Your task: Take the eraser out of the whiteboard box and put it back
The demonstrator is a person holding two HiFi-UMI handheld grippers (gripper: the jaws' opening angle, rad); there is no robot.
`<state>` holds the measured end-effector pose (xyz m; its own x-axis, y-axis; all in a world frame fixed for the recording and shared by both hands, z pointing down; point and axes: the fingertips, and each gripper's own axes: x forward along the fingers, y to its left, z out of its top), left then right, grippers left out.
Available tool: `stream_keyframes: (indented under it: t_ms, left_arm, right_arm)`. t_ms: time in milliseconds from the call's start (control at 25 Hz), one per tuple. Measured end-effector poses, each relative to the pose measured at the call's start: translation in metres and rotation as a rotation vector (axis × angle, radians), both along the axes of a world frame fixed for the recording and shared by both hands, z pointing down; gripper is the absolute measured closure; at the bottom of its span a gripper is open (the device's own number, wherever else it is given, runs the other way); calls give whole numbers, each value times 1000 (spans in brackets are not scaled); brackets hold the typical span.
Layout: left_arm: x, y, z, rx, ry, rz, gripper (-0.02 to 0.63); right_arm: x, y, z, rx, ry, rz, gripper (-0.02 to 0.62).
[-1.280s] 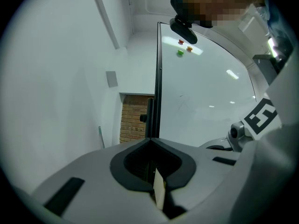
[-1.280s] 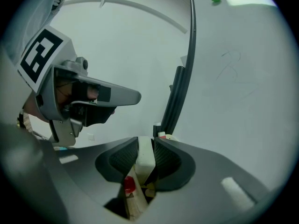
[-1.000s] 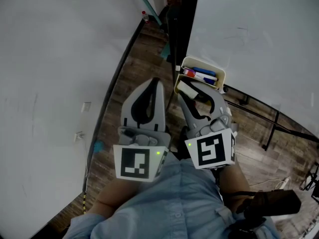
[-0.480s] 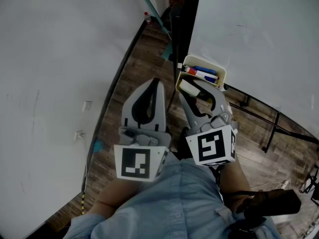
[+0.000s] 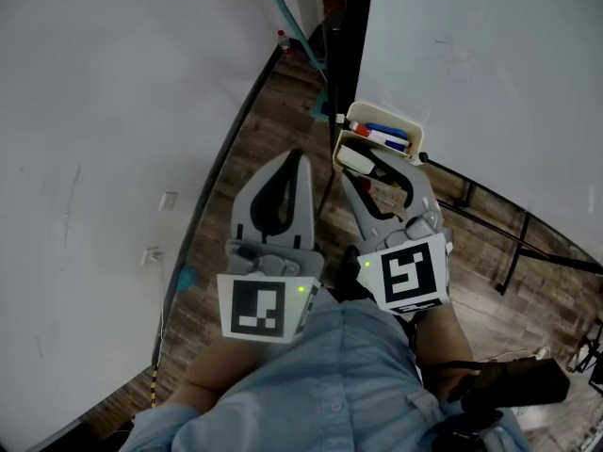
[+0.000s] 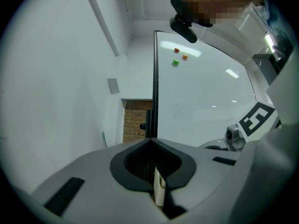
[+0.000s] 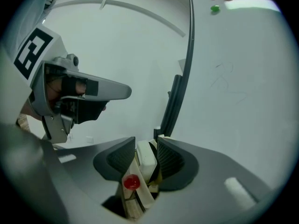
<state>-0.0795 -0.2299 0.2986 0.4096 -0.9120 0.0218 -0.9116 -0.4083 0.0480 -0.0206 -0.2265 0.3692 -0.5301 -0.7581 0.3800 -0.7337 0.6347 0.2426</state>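
A cream whiteboard box (image 5: 417,140) hangs by the whiteboard's lower edge, holding red and blue markers (image 5: 382,138) and the white eraser (image 5: 354,161). My right gripper (image 5: 370,164) reaches into the box with a finger on each side of the eraser. Its jaws have just been opening. In the right gripper view the eraser (image 7: 145,160) stands between the spread pads of the right gripper (image 7: 146,143), with a gap at its right side and a red marker cap (image 7: 131,182) below. My left gripper (image 5: 295,156) hovers left of the box, shut and empty, its tips meeting (image 6: 150,140).
The whiteboard (image 5: 490,64) rises at right on a black stand (image 5: 344,26). A large white wall (image 5: 94,111) fills the left. Wooden floor (image 5: 273,111) lies below, with the stand's black feet (image 5: 513,243) at right. A person's blue sleeves (image 5: 320,384) are at the bottom.
The right gripper's jaws spread apart and let go of the eraser, which now rests in the box. The left gripper has stayed where it was.
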Motion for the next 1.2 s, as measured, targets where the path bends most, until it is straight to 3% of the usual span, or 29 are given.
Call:
stream_keyframes:
  t_ms: [240, 600, 800, 1200]
  left_arm:
    - [8, 16, -13, 38, 3, 5, 601]
    - [24, 41, -39, 106, 6, 0, 601]
    - [27, 51, -52, 143, 3, -15, 601]
    - [27, 60, -58, 165, -7, -47, 600]
  right_arm:
    - [18, 10, -32, 25, -176, 39, 456]
    - [68, 26, -90, 166, -387, 125, 549]
    - [85, 36, -110, 216, -445, 144, 594]
    - [91, 48, -123, 246, -461, 130, 595]
